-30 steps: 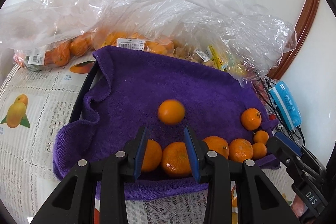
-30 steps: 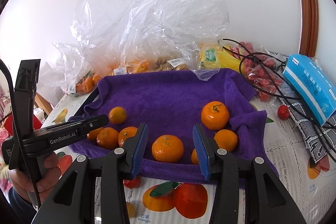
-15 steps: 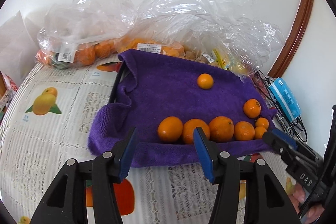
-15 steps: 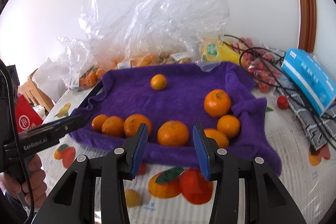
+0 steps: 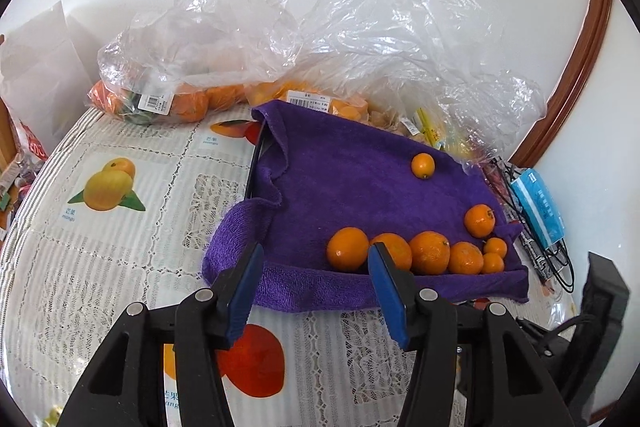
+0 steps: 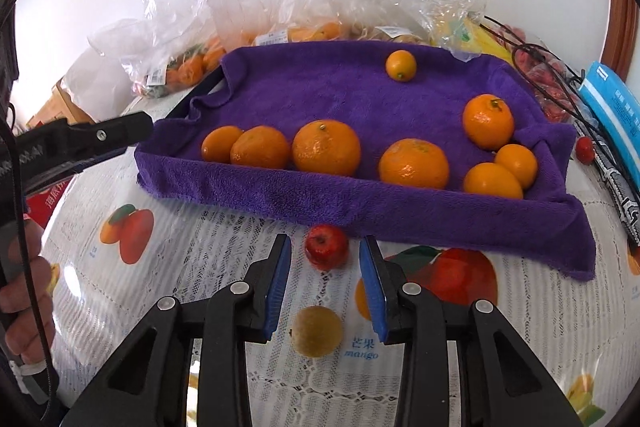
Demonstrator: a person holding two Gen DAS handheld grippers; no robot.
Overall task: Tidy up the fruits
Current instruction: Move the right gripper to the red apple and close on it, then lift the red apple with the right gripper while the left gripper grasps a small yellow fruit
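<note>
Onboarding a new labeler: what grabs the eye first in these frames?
The purple towel with orange fruits lined along its near edge, and one small orange alone at the back. Then the little red fruit on the tablecloth, just ahead of the right gripper, jaws open. Crumpled clear plastic bags pile up behind.

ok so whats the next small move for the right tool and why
Probably ease the right tool forward and down around the small red fruit, then close. Both tools are open and empty, and that fruit sits on the tablecloth off the purple towel, roughly in line with the gap between its pads.
</note>
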